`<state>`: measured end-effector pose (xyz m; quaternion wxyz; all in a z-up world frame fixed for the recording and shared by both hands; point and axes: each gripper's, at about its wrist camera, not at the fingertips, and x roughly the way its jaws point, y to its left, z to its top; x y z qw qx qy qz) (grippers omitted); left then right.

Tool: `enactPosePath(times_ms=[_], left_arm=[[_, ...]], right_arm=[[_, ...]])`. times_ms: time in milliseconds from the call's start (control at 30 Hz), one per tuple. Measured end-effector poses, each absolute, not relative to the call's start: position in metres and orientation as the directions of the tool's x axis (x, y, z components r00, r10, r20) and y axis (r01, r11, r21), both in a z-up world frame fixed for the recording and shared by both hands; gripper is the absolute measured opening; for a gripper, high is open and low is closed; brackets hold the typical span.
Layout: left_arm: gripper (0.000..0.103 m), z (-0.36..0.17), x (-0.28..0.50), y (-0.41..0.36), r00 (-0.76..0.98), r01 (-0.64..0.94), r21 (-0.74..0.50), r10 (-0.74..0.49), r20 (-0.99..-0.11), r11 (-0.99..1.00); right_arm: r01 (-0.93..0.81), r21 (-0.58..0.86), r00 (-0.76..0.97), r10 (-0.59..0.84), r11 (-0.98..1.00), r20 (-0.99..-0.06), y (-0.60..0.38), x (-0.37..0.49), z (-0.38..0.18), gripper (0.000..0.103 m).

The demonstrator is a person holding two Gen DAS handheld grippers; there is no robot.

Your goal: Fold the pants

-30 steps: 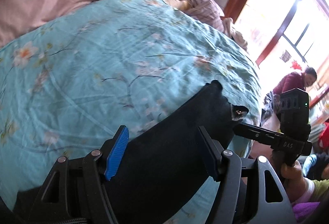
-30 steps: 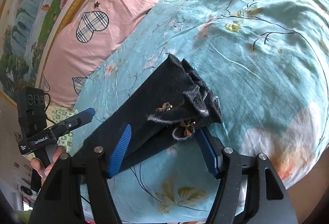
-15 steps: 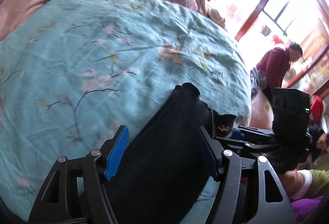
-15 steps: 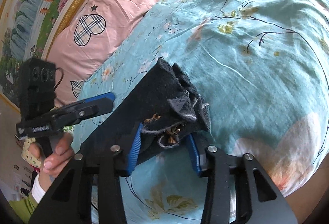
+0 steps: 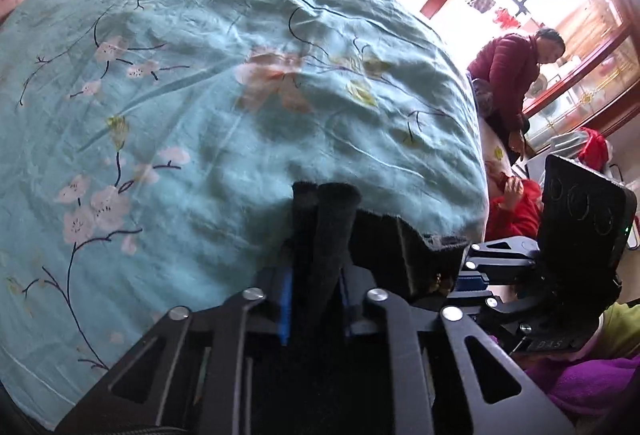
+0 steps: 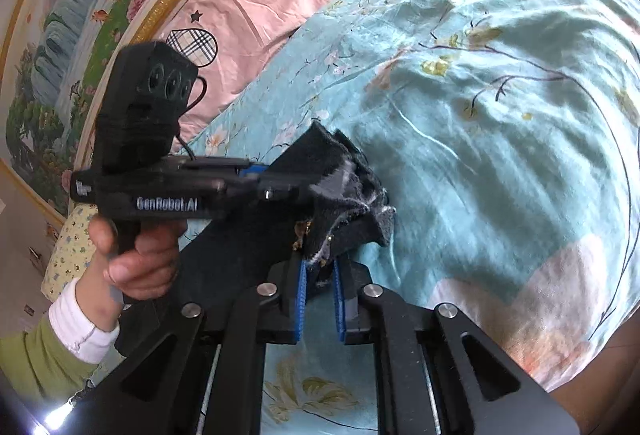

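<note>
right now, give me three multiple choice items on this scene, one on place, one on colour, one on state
1. Where do the pants lie?
A. on a floral bedspread
B. on a wooden floor
C. in a basket

2. What colour are the pants?
A. white
B. black
C. red

3. How is the left hand-held gripper?
A. wide open, holding nothing
B. shut on the pants
C. out of view

Answers:
1 A: the teal bedspread spreads under and around them.
2 B: the cloth is black in both views.
3 B: its blue pads pinch a bunched fold of the pants; the right hand-held gripper pinches the waist end.
</note>
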<state>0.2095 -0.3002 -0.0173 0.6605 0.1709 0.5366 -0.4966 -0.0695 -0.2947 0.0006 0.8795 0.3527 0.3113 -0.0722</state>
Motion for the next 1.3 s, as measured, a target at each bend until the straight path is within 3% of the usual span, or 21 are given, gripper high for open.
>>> enactPosePath(times_ms=[233,667,1300], left_arm=[[0.011,0.007,0.194,-0.286,0.018,0.861,-0.248,-0.515,-0.857,0.443],[0.011,0.065,0.183,-0.216,0.108,0.829,-0.288,-0.642,-0.759,0.479],[0.011,0.059,0.156,-0.115,0.237,0.716,-0.368,-0.703,-0.67,0.593]], right_arm=[[0.312,0.583,0.818,0.101,0.751,-0.567,-0.291,-0.07,0.006,0.013],[0.108,0.527,0.868,0.179,0.843,-0.463,-0.253,-0.05,0.059,0.013],[-0.097,0.511,0.8,0.372,0.854,-0.47,-0.185,-0.01,0.058,0.013]])
